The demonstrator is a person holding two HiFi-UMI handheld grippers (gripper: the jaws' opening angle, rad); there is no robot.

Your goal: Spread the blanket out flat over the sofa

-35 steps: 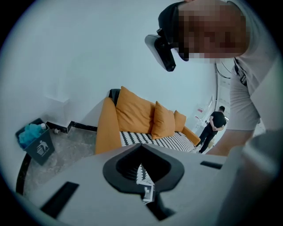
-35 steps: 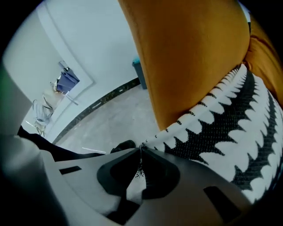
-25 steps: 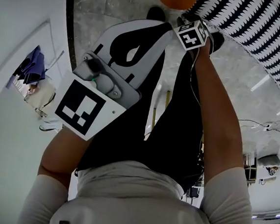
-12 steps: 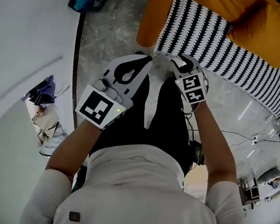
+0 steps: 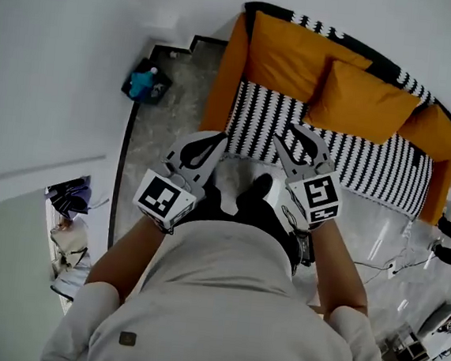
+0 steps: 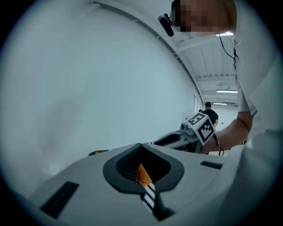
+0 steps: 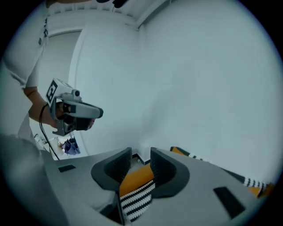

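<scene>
The striped blanket (image 5: 347,152) is laid across the seat of the sofa (image 5: 223,80), in front of the cushions (image 5: 360,101). The left gripper (image 5: 213,140) is held closed and empty. The jaws of the right gripper (image 5: 297,135) have just been opened, with nothing between them. The blanket's front edge is probably best checked for folds and tugged level.

Blanket (image 5: 362,161) front edge is partly covered by the left gripper (image 5: 218,138) and right gripper (image 5: 291,138) in the head view. In both gripper views only a sliver of sofa (image 5: 223,80) can be seen. The blue thing (image 5: 145,83) on the floor can't be made out, too small.
</scene>
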